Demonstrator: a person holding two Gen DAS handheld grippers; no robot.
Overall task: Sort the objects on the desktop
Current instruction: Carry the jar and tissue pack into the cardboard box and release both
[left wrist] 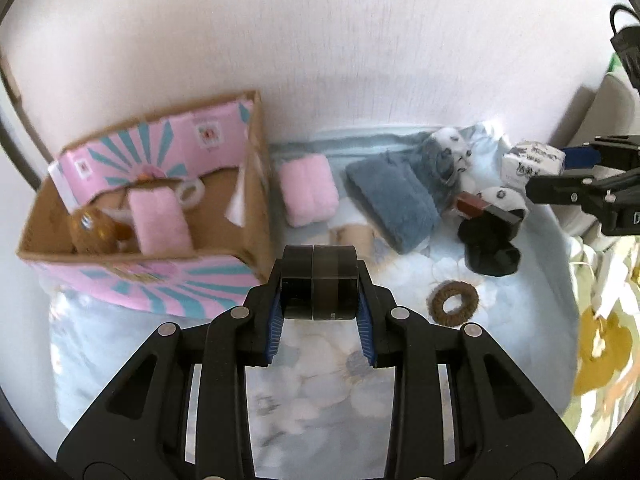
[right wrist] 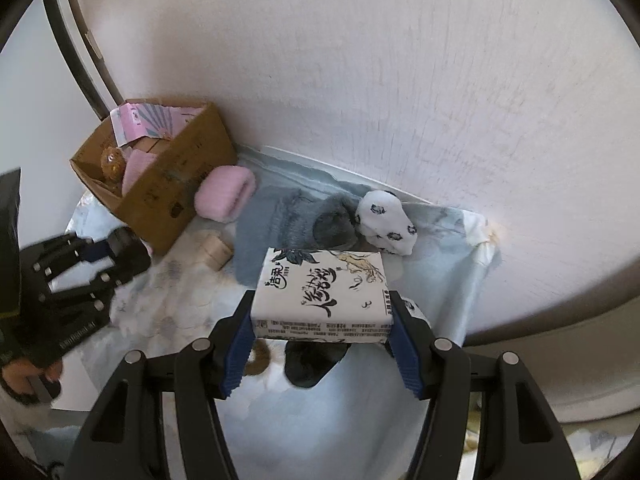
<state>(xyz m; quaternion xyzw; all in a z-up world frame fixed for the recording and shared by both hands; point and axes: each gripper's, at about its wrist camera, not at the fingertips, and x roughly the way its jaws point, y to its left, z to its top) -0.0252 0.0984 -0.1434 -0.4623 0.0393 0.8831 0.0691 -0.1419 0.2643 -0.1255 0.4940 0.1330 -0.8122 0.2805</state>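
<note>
The left tongs point(left wrist: 319, 282) are clamped on a dark cylindrical roll point(left wrist: 319, 280), which sits squarely between the blue pads point(left wrist: 276, 320) and is lifted clear of the flowered cloth point(left wrist: 320, 400) covering the desk. Just ahead and to the left of these tongs stands the open cardboard box point(left wrist: 256, 184), its near wall pink and teal; a pink pad point(left wrist: 160, 220) and a brown furry toy point(left wrist: 90, 232) lie inside. Beyond the tongs, past the box's right wall, lie a second pink pad point(left wrist: 308, 190), a folded blue-grey towel point(left wrist: 394, 200) and a black cloth lump point(left wrist: 490, 246). A brown hair ring point(left wrist: 454, 303) lies just to the right of the tongs, apart from them.

The right tongs point(right wrist: 322, 320) grip a white tissue pack point(right wrist: 322, 292) with black brush lettering, held by its two ends above the cloth. Ahead of it are the towel and a spotted white sock point(right wrist: 386, 220), both close to the wall point(right wrist: 400, 80). The cloth between both tongs and the box lies open.
</note>
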